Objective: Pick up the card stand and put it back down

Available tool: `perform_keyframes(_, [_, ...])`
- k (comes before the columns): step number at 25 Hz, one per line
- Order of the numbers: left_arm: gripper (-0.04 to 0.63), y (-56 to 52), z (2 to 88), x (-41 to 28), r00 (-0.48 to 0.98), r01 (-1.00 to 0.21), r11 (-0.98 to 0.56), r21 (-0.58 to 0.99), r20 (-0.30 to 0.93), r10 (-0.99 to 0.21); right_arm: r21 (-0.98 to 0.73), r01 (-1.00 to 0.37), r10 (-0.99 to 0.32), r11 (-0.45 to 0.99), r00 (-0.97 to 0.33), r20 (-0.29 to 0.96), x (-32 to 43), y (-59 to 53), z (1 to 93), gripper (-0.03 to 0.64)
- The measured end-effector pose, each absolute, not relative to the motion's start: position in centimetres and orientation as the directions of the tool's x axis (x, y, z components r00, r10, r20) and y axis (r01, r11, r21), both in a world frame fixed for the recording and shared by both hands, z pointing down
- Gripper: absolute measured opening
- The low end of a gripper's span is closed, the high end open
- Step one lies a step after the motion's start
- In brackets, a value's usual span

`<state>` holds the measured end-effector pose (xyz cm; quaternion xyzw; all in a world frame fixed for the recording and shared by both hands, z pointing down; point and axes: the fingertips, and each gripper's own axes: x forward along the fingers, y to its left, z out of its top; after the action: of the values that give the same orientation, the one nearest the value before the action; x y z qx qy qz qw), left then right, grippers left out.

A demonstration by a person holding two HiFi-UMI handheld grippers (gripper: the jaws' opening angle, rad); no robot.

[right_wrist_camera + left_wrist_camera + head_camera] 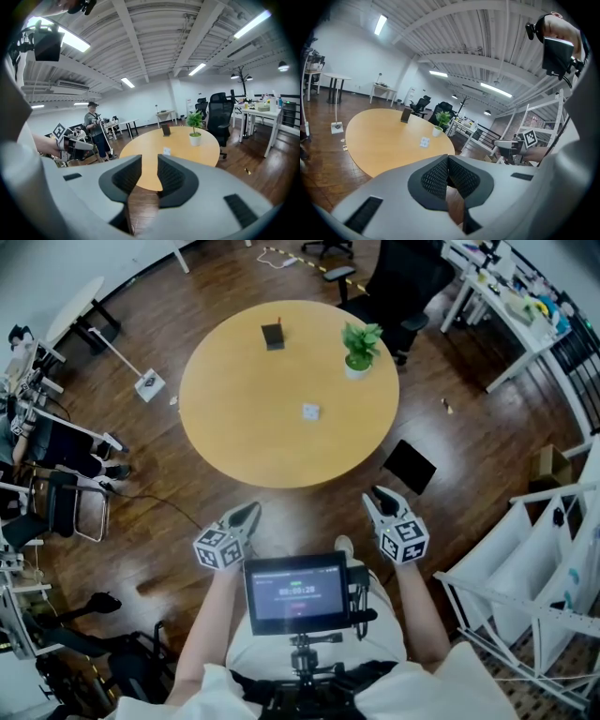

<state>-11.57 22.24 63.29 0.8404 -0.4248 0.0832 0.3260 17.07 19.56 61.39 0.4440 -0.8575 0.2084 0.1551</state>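
In the head view, the card stand (273, 335) is sitting at the far side of the round tabletop (234, 427). The left gripper (251, 510) and right gripper (378, 493) are hovering short of its near edge, well apart from the stand.

In the left gripper view, its jaws are pressing together on nothing.

In the right gripper view, its jaws are standing apart, empty. The potted plant (194, 124) is standing near the stand, so a long reach is likely risking a brush there, or tipping the light stand with one jaw.
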Motion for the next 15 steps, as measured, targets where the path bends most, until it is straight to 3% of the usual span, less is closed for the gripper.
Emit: perform_keyframes(15, [0.000, 20.3, 64.1, -11.8, 0.618, -0.775, -0.417, 0.475, 0.436, -0.654, -0.221, -0.815, -0.679, 0.536, -0.571, 0.460, 16.6, 17.4, 61.9, 0.118])
